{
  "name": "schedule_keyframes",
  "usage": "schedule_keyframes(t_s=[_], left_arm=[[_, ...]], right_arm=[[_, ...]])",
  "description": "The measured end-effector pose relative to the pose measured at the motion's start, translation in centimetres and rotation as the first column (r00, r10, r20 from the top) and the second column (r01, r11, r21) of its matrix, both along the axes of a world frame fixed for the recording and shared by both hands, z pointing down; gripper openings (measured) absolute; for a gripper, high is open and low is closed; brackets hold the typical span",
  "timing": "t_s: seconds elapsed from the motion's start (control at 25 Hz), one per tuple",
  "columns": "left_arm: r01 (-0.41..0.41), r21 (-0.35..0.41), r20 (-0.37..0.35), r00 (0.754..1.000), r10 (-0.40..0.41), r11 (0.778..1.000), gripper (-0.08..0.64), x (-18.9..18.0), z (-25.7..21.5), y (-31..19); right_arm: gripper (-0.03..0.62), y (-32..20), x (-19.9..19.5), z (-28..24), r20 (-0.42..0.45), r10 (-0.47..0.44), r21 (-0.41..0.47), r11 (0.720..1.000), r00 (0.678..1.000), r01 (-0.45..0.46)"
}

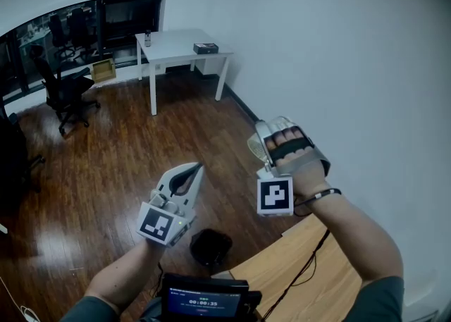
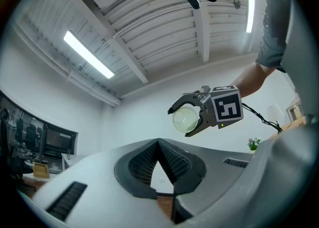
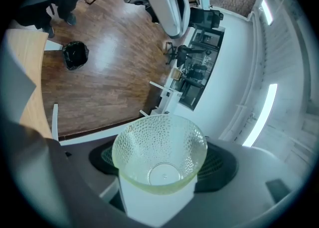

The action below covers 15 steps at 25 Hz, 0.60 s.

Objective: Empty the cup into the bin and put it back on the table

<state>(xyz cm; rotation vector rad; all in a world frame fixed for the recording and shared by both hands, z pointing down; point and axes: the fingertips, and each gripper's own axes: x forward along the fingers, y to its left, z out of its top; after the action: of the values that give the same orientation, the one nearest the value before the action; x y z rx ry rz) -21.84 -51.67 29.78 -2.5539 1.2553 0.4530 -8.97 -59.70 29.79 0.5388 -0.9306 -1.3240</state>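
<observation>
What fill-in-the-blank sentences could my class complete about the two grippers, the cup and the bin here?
1. The right gripper grips a clear dimpled ____.
2. The left gripper has its jaws ____, with nothing between them.
3. The black bin stands on the ____ beside the wooden table.
4. What the right gripper holds looks ____ inside.
Missing words: cup; shut; floor; empty.

A dark wooden floor [image 1: 106, 165] carries a black bin [image 1: 211, 246] just beside the corner of a light wood desk [image 1: 296, 271], across which a thin black cable [image 1: 310, 261] runs. Farther off, a white desk [image 1: 176, 42] stands against the wall with a small dark box [image 1: 206, 48] on top, and a black office chair [image 1: 67, 91] stands near it.
</observation>
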Motion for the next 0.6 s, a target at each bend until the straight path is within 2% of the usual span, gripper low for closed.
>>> schedule_keyframes(t_s=[0.16,0.6], left_arm=[[-0.002,0.003,0.002,1.0,0.002,1.0,-0.009,0.13,0.04,0.09],[-0.015,0.013,-0.001,1.0,0.015,1.0,-0.009,0.94,-0.31,0.21]], right_arm=[[0.408,0.22,0.49,0.51,0.002,0.018,-0.019,1.0,1.0,-0.018],[0.408,0.18,0.69,-0.28,0.0,-0.005,0.027,1.0,1.0,0.005]])
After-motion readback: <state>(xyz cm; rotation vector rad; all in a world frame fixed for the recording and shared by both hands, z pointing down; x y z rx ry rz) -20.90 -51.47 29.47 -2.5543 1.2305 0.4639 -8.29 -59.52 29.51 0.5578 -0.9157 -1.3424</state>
